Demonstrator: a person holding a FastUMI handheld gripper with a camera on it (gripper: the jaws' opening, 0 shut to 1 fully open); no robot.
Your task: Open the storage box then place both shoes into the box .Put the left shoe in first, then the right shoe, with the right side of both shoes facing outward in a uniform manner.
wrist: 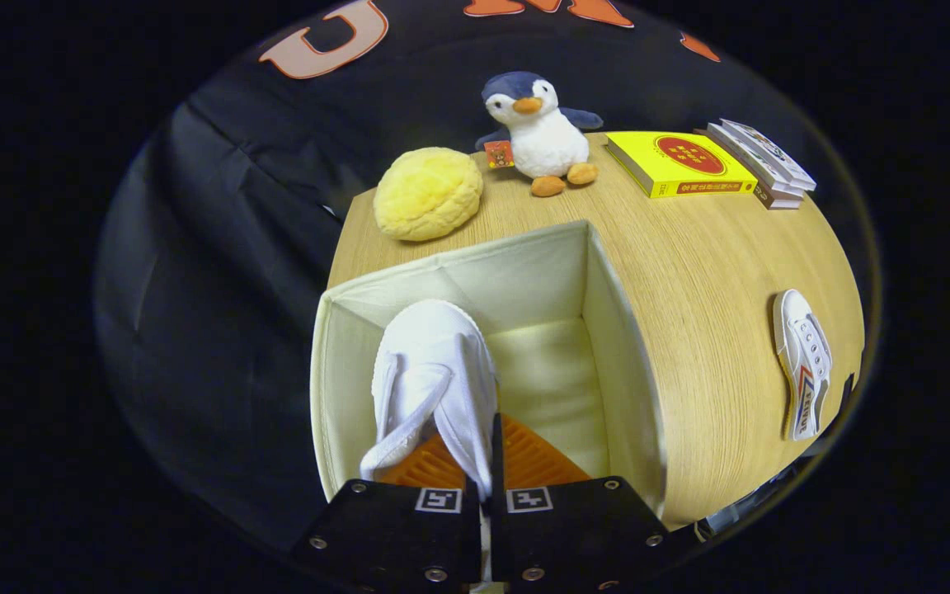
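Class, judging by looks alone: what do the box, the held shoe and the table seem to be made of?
Box: probably cream fabric, matte, with soft folded seams. Shoe, pinched in the gripper: likely white canvas, cloth creases. Table: wood-look top, fine grain lines, perhaps laminate.

We see a wood-grain surface (706, 272). On it, around and just ahead of our tongs (485, 474), stands the open storage box (619, 363). Beyond the box lie a yellow plush (428, 194), a penguin toy (539, 132), a yellow book (681, 163) and stacked booklets (764, 165). Right of the tongs, well apart, lies a white shoe (803, 363).
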